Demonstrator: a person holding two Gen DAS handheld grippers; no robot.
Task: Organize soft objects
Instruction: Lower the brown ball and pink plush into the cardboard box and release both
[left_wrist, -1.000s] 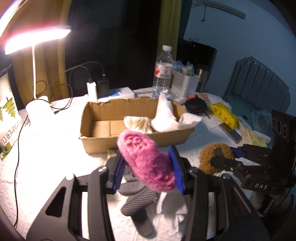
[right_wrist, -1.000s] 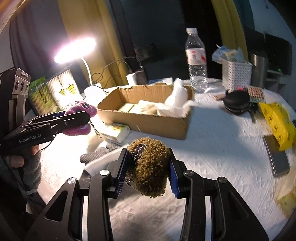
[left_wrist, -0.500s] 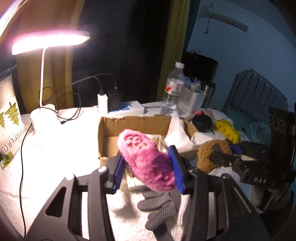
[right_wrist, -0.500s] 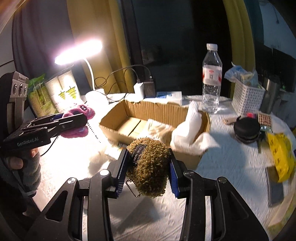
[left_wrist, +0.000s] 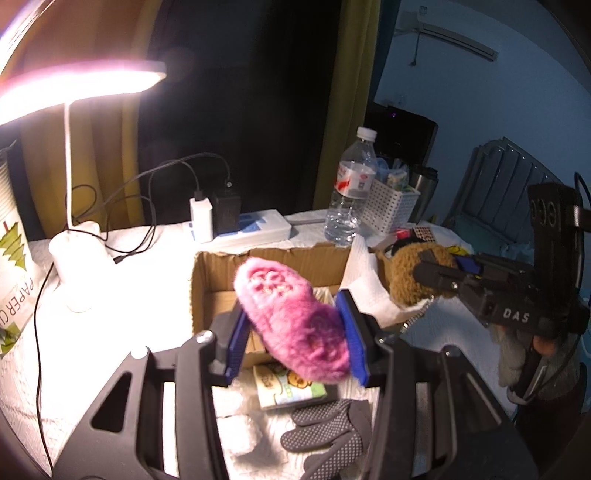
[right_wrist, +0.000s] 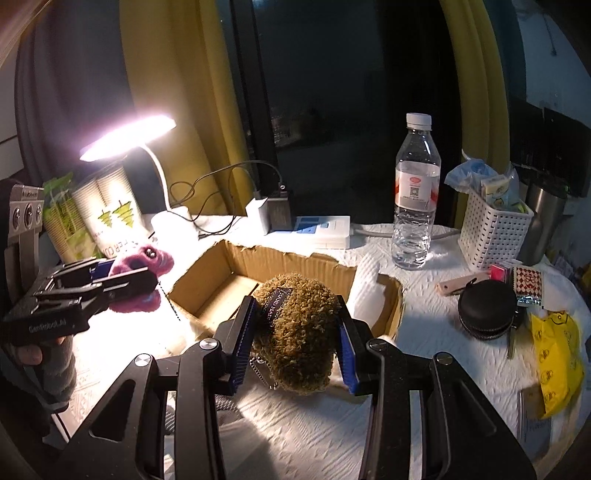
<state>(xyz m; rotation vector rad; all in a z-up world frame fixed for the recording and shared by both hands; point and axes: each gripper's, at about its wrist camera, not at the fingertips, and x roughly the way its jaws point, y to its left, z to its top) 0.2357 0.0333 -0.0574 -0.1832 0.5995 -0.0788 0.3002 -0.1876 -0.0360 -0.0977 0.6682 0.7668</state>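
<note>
My left gripper (left_wrist: 295, 332) is shut on a pink fluffy plush (left_wrist: 291, 314), held in the air above the near edge of an open cardboard box (left_wrist: 207, 280). My right gripper (right_wrist: 295, 339) is shut on a brown curly plush (right_wrist: 299, 332) with a dark label and a small chain, held above the box's near right corner (right_wrist: 391, 310). The right gripper and brown plush (left_wrist: 417, 273) show at the right of the left wrist view. The left gripper and pink plush (right_wrist: 144, 266) show at the left of the right wrist view. White tissue (left_wrist: 365, 284) lies in the box.
A lit desk lamp (left_wrist: 74, 81) stands left of the box. Behind it are a power strip with chargers (left_wrist: 236, 225), a water bottle (right_wrist: 415, 199) and a white basket (right_wrist: 491, 229). Grey dotted gloves (left_wrist: 328, 428) and a small packet (left_wrist: 291, 384) lie near me. A black round case (right_wrist: 485, 314) and yellow bag (right_wrist: 554, 354) lie right.
Both grippers have risen and moved toward the box with their plush toys still held. The brown plush now hangs over the box's right corner.
</note>
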